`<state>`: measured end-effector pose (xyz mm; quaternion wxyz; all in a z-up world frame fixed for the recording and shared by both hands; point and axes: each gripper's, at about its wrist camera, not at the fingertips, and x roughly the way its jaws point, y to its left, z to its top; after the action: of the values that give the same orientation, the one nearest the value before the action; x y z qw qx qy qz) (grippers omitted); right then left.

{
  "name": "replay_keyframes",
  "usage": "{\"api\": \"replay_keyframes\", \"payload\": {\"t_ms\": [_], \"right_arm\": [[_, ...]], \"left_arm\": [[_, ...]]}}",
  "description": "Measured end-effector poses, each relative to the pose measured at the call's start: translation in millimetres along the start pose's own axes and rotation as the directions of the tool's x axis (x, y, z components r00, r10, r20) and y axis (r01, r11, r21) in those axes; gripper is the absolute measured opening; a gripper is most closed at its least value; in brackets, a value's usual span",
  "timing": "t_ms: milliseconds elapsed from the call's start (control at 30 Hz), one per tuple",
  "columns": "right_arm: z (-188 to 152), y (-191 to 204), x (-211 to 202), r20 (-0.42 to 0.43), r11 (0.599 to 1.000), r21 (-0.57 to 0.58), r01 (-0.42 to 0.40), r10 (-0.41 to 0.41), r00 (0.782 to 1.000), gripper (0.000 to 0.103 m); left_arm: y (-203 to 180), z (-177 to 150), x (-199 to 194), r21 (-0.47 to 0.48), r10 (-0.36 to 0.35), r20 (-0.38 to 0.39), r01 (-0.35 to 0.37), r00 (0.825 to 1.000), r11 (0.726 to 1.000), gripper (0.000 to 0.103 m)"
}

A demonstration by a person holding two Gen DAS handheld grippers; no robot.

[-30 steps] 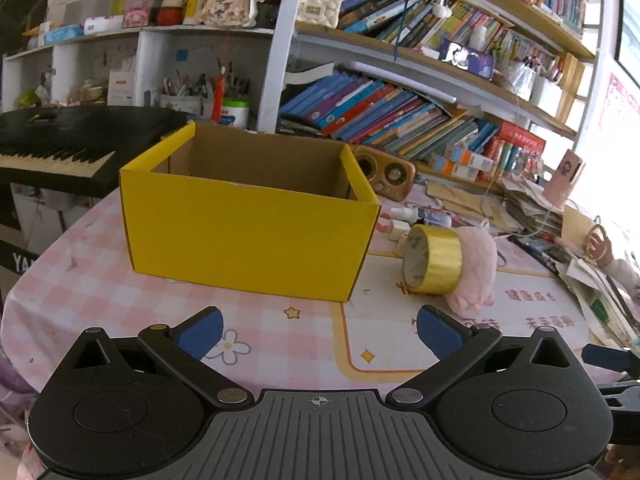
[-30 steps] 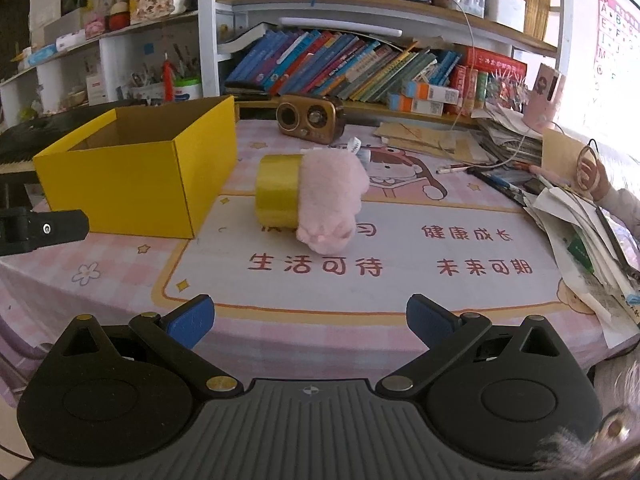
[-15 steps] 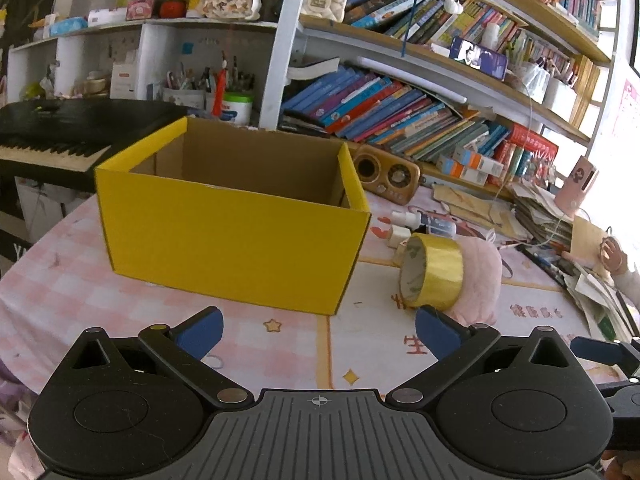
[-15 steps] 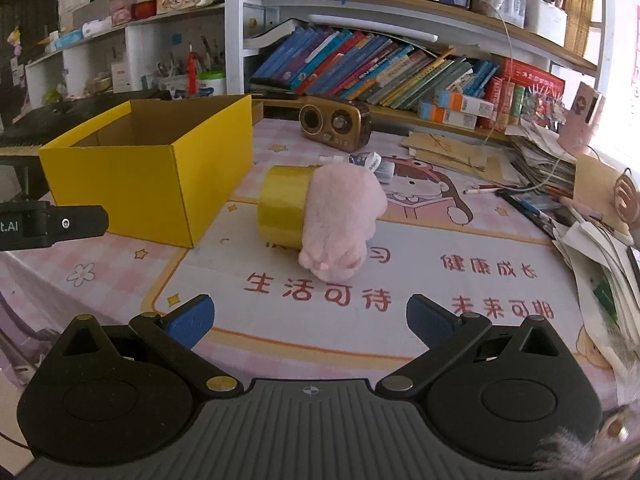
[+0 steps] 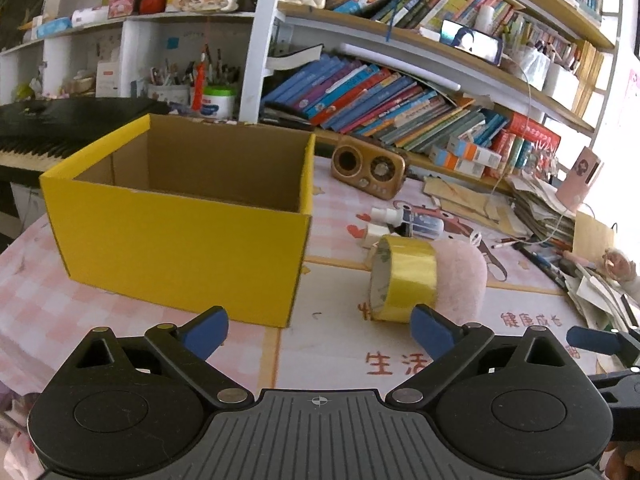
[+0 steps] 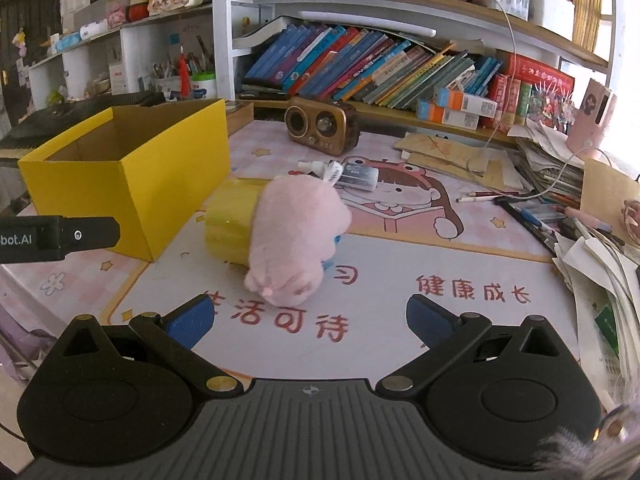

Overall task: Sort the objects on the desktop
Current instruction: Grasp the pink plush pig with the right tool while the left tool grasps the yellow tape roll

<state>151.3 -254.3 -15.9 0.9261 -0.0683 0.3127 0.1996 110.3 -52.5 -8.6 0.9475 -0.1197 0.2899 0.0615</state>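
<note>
Plush pig (image 6: 294, 240) against tape roll (image 6: 230, 222); both grippers' fingers spread wide, holding nothing.

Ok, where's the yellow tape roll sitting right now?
The yellow tape roll lies on its side on the table mat, just right of the yellow box and pressed against the pink plush toy; in the left wrist view it sits ahead of the right fingertip.

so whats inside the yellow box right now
Only bare brown cardboard walls show inside the yellow box. Its floor is hidden behind the near wall in both views, so anything lying flat there cannot be seen.
</note>
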Motion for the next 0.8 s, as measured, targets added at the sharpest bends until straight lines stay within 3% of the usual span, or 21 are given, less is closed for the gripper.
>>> {"api": "replay_keyframes", "payload": {"t_ms": [333, 800], "right_arm": [[10, -21, 19, -0.013, 0.995, -0.014, -0.101, 0.101, 0.995, 0.103], [34, -37, 62, -0.044, 0.979, 0.047, -0.198, 0.201, 0.979, 0.103]], "left_arm": [[-25, -2, -1, 0.015, -0.009, 0.006, 0.009, 1.0, 1.0, 0.101], [-22, -2, -7, -0.069, 0.043, 0.011, -0.042, 0.999, 0.997, 0.103]]}}
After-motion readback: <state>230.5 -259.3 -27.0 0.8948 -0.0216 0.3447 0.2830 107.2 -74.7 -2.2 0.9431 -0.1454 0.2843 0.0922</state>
